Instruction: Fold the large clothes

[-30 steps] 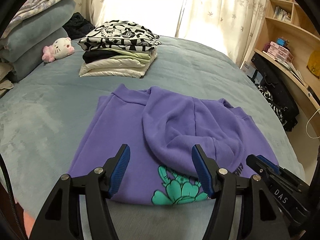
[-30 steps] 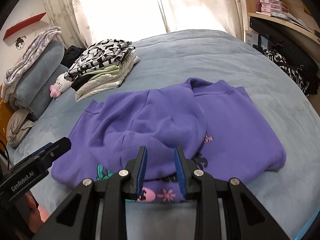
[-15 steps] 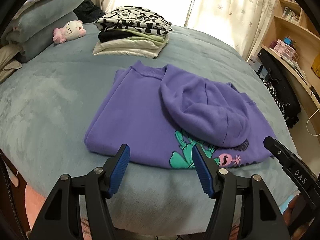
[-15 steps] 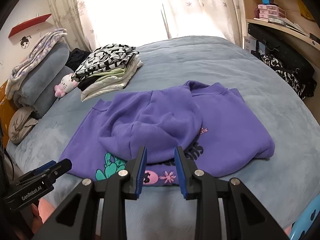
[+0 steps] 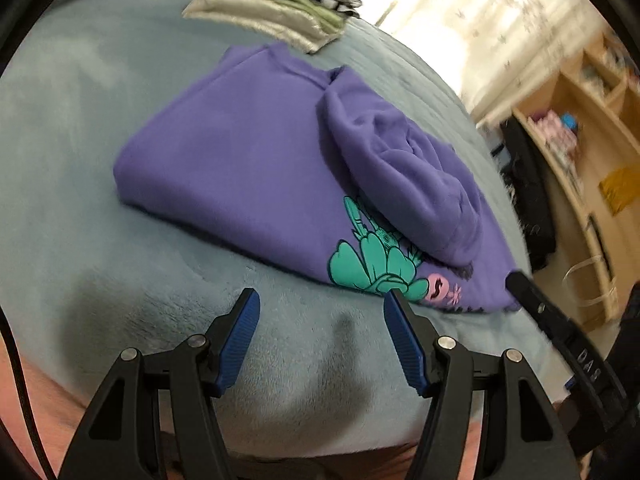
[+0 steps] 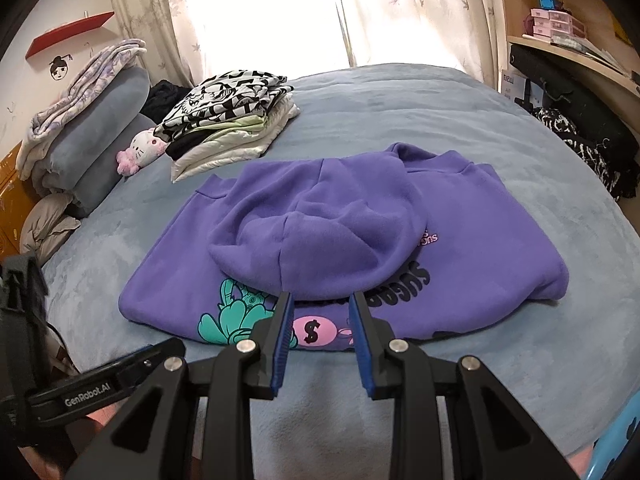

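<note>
Blue-padded left gripper (image 5: 321, 304) spread wide, empty, over bare blue-grey bedspread (image 5: 80, 240). Right gripper (image 6: 320, 300) parted narrowly, nothing clamped, tips at hood edge of purple hoodie (image 6: 460, 248). Hoodie folded mid-bed at 12 o'clock, hood laid over teal print. Folded clothes stack (image 6: 228, 120) at 11 o'clock; plush cat (image 6: 142, 150) beside.

Left gripper (image 5: 322, 312) wide apart, right gripper (image 6: 320, 312) narrower, both empty.
</note>
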Tool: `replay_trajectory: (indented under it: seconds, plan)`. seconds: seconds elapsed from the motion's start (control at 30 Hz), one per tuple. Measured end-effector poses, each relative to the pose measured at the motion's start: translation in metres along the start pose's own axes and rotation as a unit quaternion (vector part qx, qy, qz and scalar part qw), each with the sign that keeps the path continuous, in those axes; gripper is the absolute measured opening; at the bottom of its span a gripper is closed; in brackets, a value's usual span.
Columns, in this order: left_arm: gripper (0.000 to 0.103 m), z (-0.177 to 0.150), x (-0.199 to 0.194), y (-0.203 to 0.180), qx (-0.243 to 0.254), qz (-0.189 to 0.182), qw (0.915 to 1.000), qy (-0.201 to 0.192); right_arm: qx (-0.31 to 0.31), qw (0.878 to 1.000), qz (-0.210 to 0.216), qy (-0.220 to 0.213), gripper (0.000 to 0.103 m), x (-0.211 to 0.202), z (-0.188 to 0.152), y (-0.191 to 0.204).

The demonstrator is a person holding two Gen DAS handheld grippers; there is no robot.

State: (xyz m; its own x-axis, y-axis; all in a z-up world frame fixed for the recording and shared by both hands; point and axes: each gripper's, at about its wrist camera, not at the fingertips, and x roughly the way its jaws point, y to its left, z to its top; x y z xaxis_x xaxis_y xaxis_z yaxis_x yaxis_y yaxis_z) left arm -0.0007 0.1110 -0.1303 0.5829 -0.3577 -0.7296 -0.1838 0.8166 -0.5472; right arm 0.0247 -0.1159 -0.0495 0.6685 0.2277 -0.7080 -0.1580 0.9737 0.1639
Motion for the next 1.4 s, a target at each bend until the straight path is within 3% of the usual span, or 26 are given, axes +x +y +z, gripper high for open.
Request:
replay_trajectory:
  seconds: [0.13, 0.23, 0.43, 0.63, 0.7, 0.77, 0.87, 1.0, 1.13, 1.4]
  plan:
    - [0.063, 0.003, 0.010, 0.013, -0.029, -0.019, 0.9990, -0.030, -0.003, 1.000, 0.002, 0.007, 0.028, 0.007, -0.003, 0.003]
    - [0.063, 0.010, 0.020, 0.016, -0.033, -0.012, 0.9981, -0.051, -0.006, 1.000, 0.004, 0.010, 0.028, 0.011, -0.003, 0.005]
    - [0.064, 0.037, 0.046, 0.021, -0.048, 0.006, 0.9968, -0.064, -0.008, 1.000, 0.004, 0.012, 0.028, 0.017, 0.001, 0.006]
    - [0.064, 0.075, 0.064, 0.034, -0.092, 0.000, 0.9932, -0.072, -0.007, 1.000, -0.004, 0.013, 0.028, 0.028, 0.014, 0.004]
    - [0.046, 0.085, 0.066, 0.035, -0.092, 0.017, 0.9920, -0.085, -0.010, 1.000, -0.008, 0.003, 0.028, 0.032, 0.025, 0.006]
    - [0.028, 0.093, 0.066, 0.033, -0.076, 0.027, 0.9918, -0.099, -0.017, 1.000, -0.016, -0.007, 0.028, 0.037, 0.036, 0.008]
    - [0.022, 0.093, 0.060, 0.019, -0.030, 0.040, 0.9913, -0.121, -0.041, 0.998, -0.030, -0.022, 0.028, 0.054, 0.053, 0.017]
    - [0.020, 0.093, 0.045, -0.011, 0.047, 0.064, 0.9850, -0.153, -0.077, 0.996, -0.039, -0.025, 0.019, 0.089, 0.062, 0.029]
    - [0.019, 0.096, 0.034, -0.040, 0.100, 0.068, 0.9791, -0.163, -0.082, 0.995, -0.030, 0.045, 0.020, 0.135, 0.049, 0.027]
    - [0.018, 0.093, 0.017, -0.115, 0.196, 0.068, 0.9596, -0.190, -0.049, 0.998, 0.026, 0.040, 0.020, 0.133, 0.036, 0.004]
